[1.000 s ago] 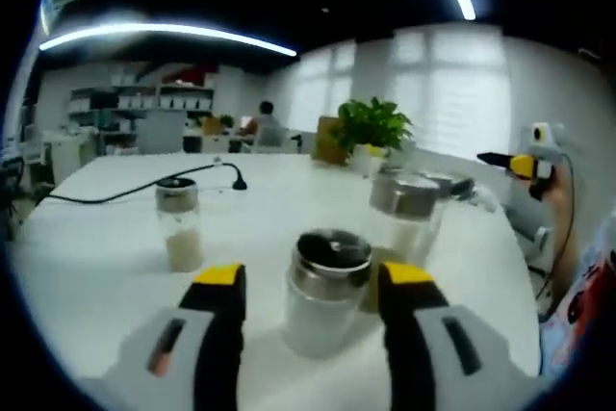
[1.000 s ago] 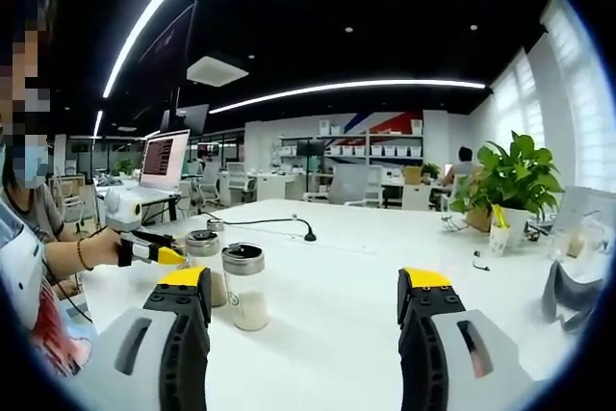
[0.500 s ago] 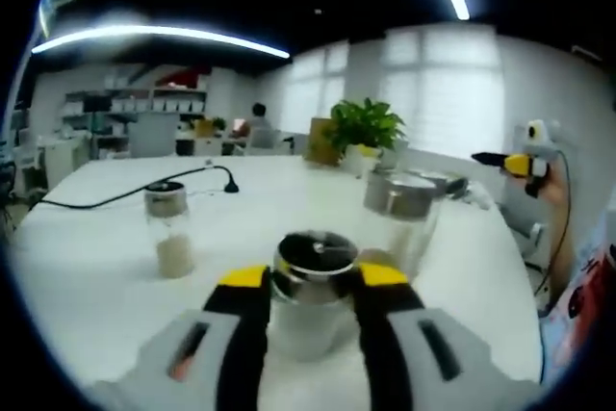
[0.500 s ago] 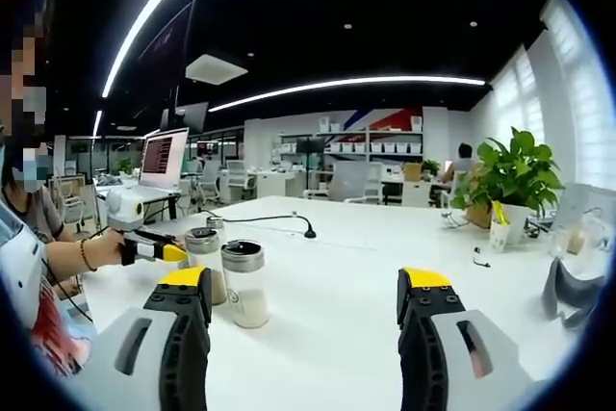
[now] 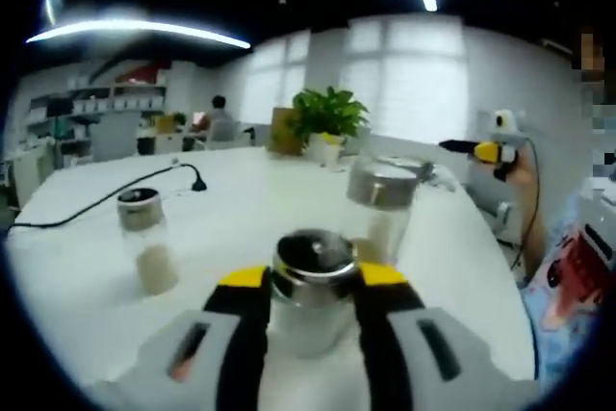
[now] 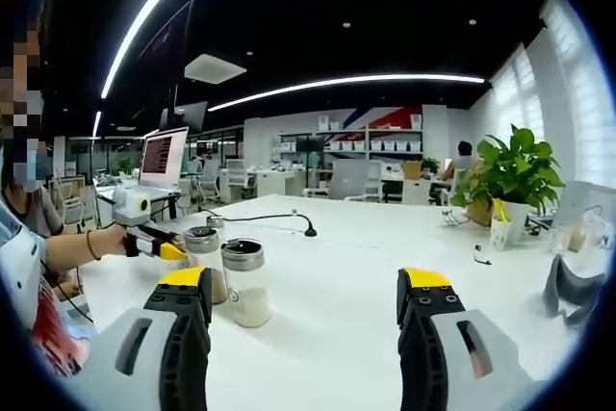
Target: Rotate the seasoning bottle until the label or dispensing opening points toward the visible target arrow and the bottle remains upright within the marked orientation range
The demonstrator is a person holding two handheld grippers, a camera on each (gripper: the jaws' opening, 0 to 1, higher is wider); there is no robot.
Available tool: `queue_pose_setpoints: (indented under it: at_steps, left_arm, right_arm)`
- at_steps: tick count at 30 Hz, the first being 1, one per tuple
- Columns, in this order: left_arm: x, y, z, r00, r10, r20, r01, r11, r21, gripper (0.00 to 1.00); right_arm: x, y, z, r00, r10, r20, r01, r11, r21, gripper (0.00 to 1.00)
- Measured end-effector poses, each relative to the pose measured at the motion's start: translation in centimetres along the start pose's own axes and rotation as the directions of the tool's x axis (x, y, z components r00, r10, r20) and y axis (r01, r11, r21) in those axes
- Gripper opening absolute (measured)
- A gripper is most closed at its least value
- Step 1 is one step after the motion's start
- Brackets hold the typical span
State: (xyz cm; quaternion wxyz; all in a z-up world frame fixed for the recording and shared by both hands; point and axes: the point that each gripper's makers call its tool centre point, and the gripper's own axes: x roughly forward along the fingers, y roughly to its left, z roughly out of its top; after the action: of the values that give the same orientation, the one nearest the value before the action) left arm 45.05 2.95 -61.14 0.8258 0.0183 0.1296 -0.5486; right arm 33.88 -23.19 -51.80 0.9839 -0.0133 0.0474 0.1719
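Observation:
A seasoning bottle (image 5: 313, 288) with a shiny metal cap and pale powder stands upright on the white table (image 5: 241, 199). My left gripper (image 5: 310, 281) is shut on it, one yellow-tipped jaw pressed on each side below the cap. In the right gripper view the left gripper (image 6: 166, 249) comes in from the left, held by a hand, its tips at a capped bottle (image 6: 203, 237). My right gripper (image 6: 304, 284) hovers open over the table with nothing between its jaws; it also appears far right as the right gripper (image 5: 478, 149).
A larger capped jar (image 5: 380, 201) stands just behind the held bottle, and a small shaker (image 5: 144, 243) to its left. A nearer jar (image 6: 245, 284) stands beside the left gripper. A black cable (image 5: 106, 197) and a potted plant (image 5: 325, 120) lie farther back.
My left gripper's jaws closed onto the bottle's sides. Since then the left view has swung, shifting the background leftwards. In the right view the left gripper rose slightly.

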Motion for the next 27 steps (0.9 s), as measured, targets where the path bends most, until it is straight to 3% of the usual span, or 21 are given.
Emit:
queue_pose_setpoints:
  at_steps: [5, 8, 12, 17, 21, 23, 27]
  left_arm:
    - [0.2, -0.1, 0.1, 0.992, -0.125, -0.001, 0.125, 0.992, 0.033, 0.35]
    - [0.3, -0.5, 0.0, 0.981, -0.196, -0.010, 0.196, 0.979, 0.058, 0.35]
    - [0.3, -1.1, -0.1, 0.950, -0.309, -0.037, 0.311, 0.947, 0.083, 0.35]
    - [0.3, -2.0, -0.2, 0.896, -0.441, -0.056, 0.444, 0.888, 0.115, 0.35]
    - [0.3, -2.1, -0.2, 0.874, -0.481, -0.072, 0.486, 0.866, 0.117, 0.35]
    - [0.1, -2.3, -0.3, 0.854, -0.514, -0.081, 0.520, 0.844, 0.128, 0.35]
    - [0.2, -2.2, -0.2, 0.841, -0.533, -0.095, 0.541, 0.832, 0.124, 0.36]
  right_arm:
    - [0.1, 0.2, 0.0, 1.000, 0.006, 0.002, -0.006, 1.000, 0.000, 0.81]
    - [0.1, 0.2, 0.0, 1.000, 0.003, -0.001, -0.003, 1.000, -0.001, 0.81]
    - [0.2, 0.1, -0.2, 1.000, 0.005, -0.004, -0.005, 1.000, 0.008, 0.81]
    - [0.2, 0.1, -0.3, 1.000, 0.005, -0.009, -0.005, 1.000, 0.012, 0.81]
    - [0.2, 0.1, -0.1, 1.000, 0.003, -0.002, -0.003, 1.000, 0.002, 0.79]
    - [0.2, 0.2, 0.0, 1.000, 0.005, 0.000, -0.005, 1.000, 0.002, 0.79]
    - [0.2, 0.4, -0.1, 1.000, 0.011, -0.005, -0.011, 1.000, 0.001, 0.80]
